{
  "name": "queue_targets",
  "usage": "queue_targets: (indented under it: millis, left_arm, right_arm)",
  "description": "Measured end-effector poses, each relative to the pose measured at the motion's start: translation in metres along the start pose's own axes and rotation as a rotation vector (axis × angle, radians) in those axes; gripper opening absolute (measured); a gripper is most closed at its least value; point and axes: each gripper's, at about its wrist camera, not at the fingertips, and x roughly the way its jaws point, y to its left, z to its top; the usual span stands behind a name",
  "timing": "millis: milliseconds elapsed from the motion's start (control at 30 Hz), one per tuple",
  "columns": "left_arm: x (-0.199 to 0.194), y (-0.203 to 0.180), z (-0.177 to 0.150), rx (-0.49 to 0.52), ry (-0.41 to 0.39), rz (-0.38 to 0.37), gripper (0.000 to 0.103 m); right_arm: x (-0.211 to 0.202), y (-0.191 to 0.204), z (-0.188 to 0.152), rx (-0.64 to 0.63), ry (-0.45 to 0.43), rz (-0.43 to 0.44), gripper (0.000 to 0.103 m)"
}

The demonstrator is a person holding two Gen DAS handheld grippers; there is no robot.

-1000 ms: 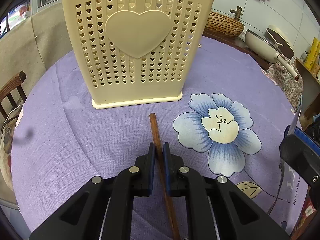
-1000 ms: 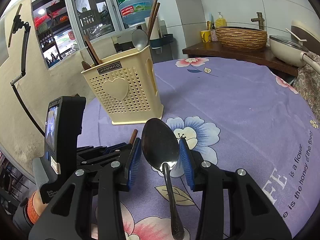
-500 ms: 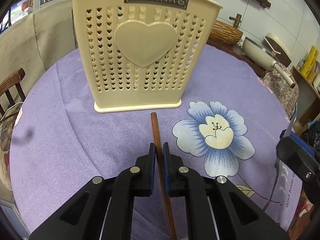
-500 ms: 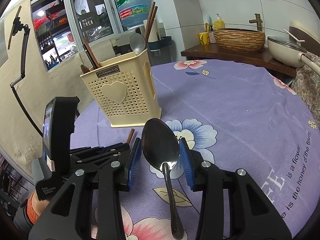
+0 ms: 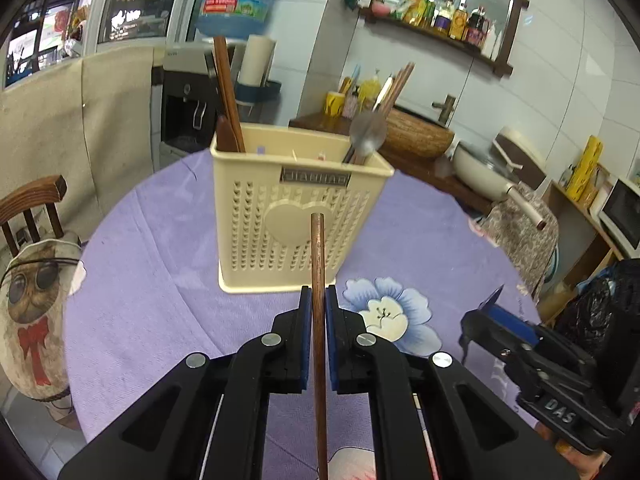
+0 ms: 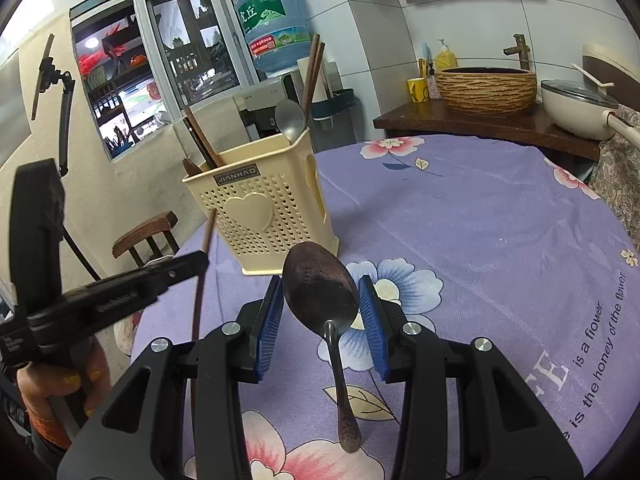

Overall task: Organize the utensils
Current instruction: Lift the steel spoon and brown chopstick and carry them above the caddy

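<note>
A brown wooden chopstick (image 5: 319,280) is clamped between the blue pads of the left gripper (image 5: 319,300), held off the table, its tip in front of the heart on the cream utensil holder (image 5: 296,216). The holder stands upright on the purple flowered tablecloth (image 6: 480,220) and already contains chopsticks and a metal spoon. The right gripper (image 6: 320,308) grasps a dark metal spoon (image 6: 320,292) by the edges of its bowl, handle trailing back toward the camera, just beside the holder's base. A wooden chair (image 5: 32,200) stands at the table's left edge.
</note>
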Motion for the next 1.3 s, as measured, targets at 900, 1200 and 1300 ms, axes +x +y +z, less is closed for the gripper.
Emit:
queue_targets:
  millis: [900, 1200, 1300]
  left_arm:
    - [-0.074, 0.000, 0.048, 0.028, -0.188, -0.081, 0.007]
    - [-0.104, -0.003, 0.136, 0.027, -0.357, -0.022, 0.007]
    - [-0.104, -0.003, 0.166, 0.015, -0.398, 0.014, 0.007]
  right_arm:
    - [-0.014, 0.028, 0.046, -0.057, -0.068, 0.092, 0.038]
    - [-0.017, 0.072, 0.140, -0.153, -0.249, 0.119, 0.038]
    - [-0.008, 0.085, 0.169, -0.166, -0.289, 0.116, 0.038]
